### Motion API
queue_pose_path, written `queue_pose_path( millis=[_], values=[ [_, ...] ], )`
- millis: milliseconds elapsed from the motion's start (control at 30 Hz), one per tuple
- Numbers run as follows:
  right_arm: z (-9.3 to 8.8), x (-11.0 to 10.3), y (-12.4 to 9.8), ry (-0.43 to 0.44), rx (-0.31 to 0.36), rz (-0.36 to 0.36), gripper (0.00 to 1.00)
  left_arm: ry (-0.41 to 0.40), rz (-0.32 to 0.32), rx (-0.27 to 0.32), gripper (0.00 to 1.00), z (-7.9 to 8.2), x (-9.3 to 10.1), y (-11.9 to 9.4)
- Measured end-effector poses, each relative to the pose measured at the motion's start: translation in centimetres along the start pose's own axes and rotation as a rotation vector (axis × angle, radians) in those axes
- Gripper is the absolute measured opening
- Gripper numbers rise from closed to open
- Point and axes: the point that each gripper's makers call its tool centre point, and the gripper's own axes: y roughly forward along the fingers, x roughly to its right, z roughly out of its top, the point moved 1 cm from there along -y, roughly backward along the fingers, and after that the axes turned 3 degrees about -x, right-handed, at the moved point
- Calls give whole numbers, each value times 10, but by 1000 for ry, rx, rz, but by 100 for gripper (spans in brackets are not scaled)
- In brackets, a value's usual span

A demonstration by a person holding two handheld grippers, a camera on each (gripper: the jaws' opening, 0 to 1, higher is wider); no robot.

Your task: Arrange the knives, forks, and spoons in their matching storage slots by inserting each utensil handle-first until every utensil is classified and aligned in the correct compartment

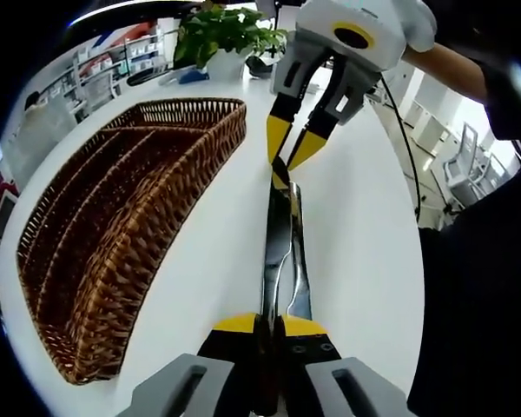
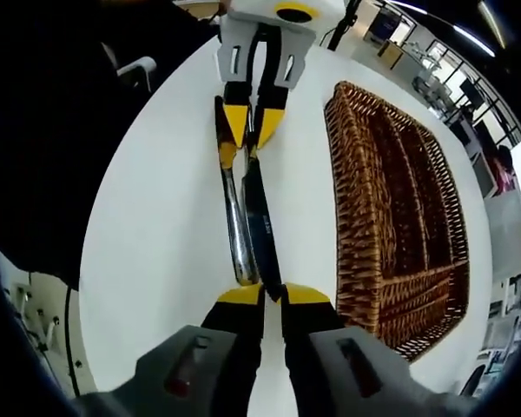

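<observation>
A dark knife [image 1: 275, 239] and a shiny silver utensil [image 1: 300, 269] lie side by side on the white table [image 1: 356, 234], lengthwise between the two grippers. My left gripper [image 1: 273, 325] is shut on their near end. My right gripper [image 1: 291, 161] comes in from the top and pinches the far end. In the right gripper view, the right gripper [image 2: 273, 294] is shut on the knife [image 2: 260, 221], the silver utensil [image 2: 236, 226] lies just to its left, and the left gripper [image 2: 252, 130] holds the other end. The wicker basket [image 1: 178, 230] with long compartments sits empty beside them.
The basket [image 2: 352, 217] lies right of the utensils in the right gripper view. A potted plant [image 1: 226, 35] stands at the table's far edge. A black cable [image 1: 405, 156] trails off the right gripper. A person's dark sleeve [image 1: 482, 287] is at the right.
</observation>
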Motion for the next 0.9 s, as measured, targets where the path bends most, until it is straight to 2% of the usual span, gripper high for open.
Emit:
queue_pose_path(
  millis=[100, 300, 567, 900],
  values=[
    [1, -3, -1, 2, 4, 14, 13, -25, 0, 9, 6, 0, 0, 0],
    [11, 1, -2, -6, 28, 1, 16, -14, 4, 11, 6, 0, 0, 0],
    [33, -1, 6, 13, 78, 41, 17, 2, 26, -8, 6, 0, 2, 0],
    [36, -7, 23, 11, 73, 84, 18, 39, 69, -23, 6, -1, 1, -7]
  ],
)
